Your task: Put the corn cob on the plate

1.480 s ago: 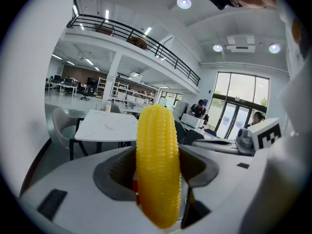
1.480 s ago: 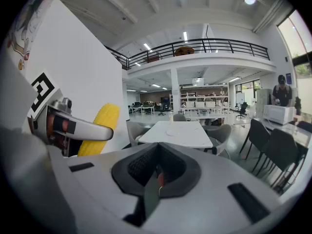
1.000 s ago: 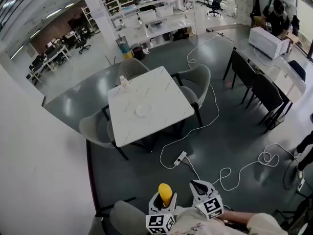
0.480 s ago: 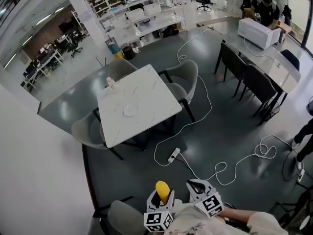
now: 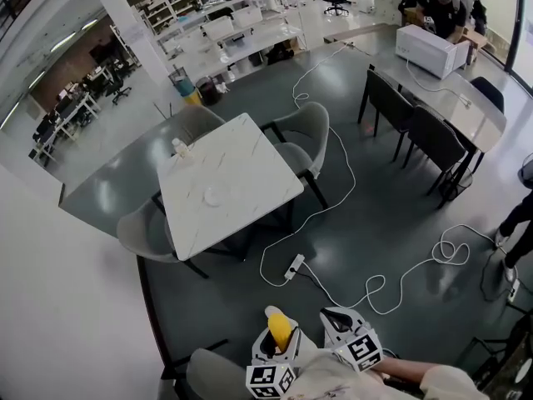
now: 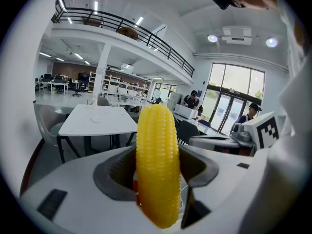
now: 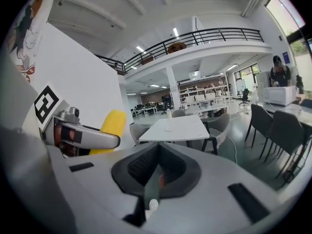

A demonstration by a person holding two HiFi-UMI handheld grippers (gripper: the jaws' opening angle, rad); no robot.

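Note:
A yellow corn cob (image 6: 157, 165) stands upright between the jaws of my left gripper (image 6: 157, 177), which is shut on it. From the head view, the corn cob (image 5: 280, 331) pokes up from the left gripper (image 5: 275, 348) at the bottom edge. Beside it my right gripper (image 5: 340, 323) is shut with nothing in it. In the right gripper view the gripper (image 7: 156, 172) has its jaws together, and the corn cob (image 7: 109, 128) shows at left. A white plate (image 5: 212, 196) lies on the white marble table (image 5: 250, 169), far ahead of both grippers.
Grey chairs (image 5: 304, 136) surround the table, and a small bottle (image 5: 177, 147) stands at its far corner. A white cable and power strip (image 5: 294, 267) trail across the dark floor. A long desk with dark chairs (image 5: 433, 136) stands at right. A white wall (image 5: 58, 307) is at left.
The view has shifted so the table sits further left and nearer. Both grippers stay low by my body, the corn cob still held.

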